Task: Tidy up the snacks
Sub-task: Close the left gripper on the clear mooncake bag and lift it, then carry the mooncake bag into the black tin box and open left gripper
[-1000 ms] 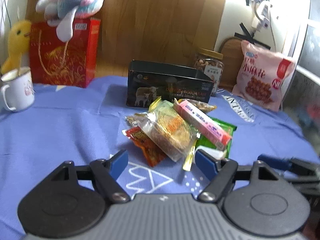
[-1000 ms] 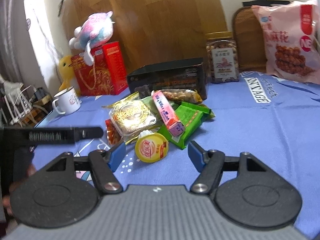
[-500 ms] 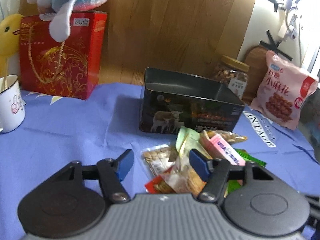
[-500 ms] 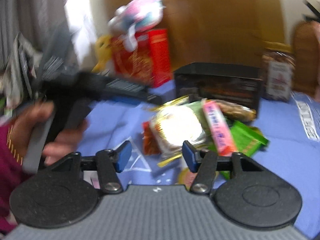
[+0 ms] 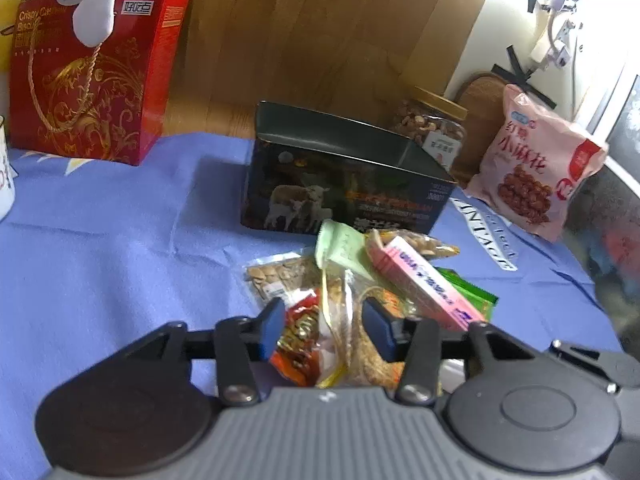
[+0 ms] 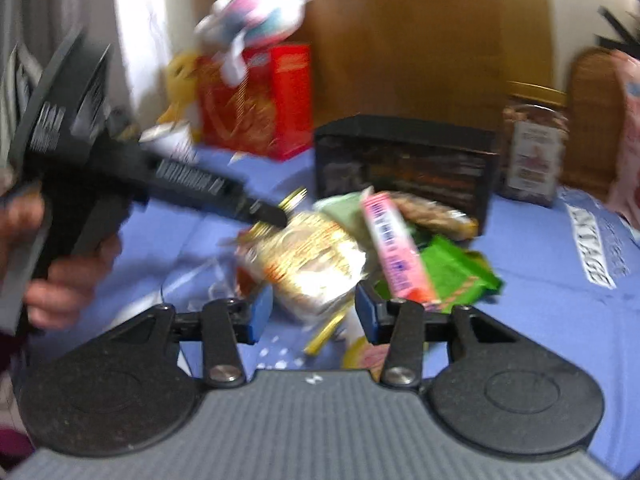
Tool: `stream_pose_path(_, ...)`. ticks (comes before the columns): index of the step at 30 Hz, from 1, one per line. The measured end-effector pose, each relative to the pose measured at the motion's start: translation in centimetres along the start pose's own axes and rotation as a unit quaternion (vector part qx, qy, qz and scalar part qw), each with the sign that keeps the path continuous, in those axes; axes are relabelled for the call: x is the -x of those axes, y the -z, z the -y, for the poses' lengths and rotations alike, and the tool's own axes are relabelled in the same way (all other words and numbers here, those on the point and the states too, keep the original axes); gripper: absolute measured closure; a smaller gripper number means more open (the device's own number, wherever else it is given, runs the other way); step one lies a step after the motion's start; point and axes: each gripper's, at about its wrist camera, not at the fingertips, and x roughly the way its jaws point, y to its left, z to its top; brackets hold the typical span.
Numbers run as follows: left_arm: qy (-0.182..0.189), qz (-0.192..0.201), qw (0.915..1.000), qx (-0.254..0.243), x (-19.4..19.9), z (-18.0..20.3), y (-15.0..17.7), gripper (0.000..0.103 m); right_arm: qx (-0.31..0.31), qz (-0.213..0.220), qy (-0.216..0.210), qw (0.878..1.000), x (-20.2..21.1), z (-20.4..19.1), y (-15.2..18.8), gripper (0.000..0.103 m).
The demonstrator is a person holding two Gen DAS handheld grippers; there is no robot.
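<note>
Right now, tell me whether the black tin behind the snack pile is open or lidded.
Open. The black tin shows no lid; the left wrist view looks over its rim at a bare inner wall. Its contents cannot be seen.

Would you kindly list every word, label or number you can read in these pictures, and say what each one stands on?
"Crispy", then a cut-off "Biscu": red gift box.
"小麻花": pink snack bag.
"INTAGE", first letter hidden: white print on the blue tablecloth.
"38000", uncertain: front of the black tin; its other lines are too blurred.
Unreadable: the nut jar label, the pink bar print, and all text in the blurred right wrist view.
</note>
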Motion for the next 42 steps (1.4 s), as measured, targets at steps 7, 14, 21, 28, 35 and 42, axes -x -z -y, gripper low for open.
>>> stream_pose_path(7, 0.016, 0.006, 0.9997, -0.015, -0.2, 0.2, 0.3, 0.088, 0.130, -0.036, 0.056, 0.989, -3.4, -2.4, 0.7, 0.045)
stream_pose_path(14, 0.009, -0.001, 0.9998, 0.017, 2.9, -2.4, 3.3, 0.099, 0.047, -0.038, -0.029, 0.998, -2.7, -0.6, 0.5, 0.062)
stream_pose_path(21, 0.031, -0.004, 0.9975, 0.064, 5.6, -4.9, 5.3, 0.061, 0.075, -0.032, -0.076, 0.994, -0.2, -2.4, 1.8, 0.056)
stream_pose_path(28, 0.092, -0.032, 0.9902, 0.100, 4.7, -5.7, 4.9, 0.043, 0.065, -0.037, -0.076, 0.994, -0.2, -2.4, 1.8, 0.041)
stream_pose_path(35, 0.102, -0.065, 0.9880, 0.095, 2.6, -4.9, 5.7, 0.066, 0.075, -0.039, -0.078, 0.993, -0.7, -3.2, 2.2, 0.041)
stream_pose_path(42, 0.114, -0.038, 0.9899, 0.075, 4.4, -4.0, 5.0, 0.076, 0.015, -0.029, -0.115, 0.993, -0.1, -1.8, 1.1, 0.061)
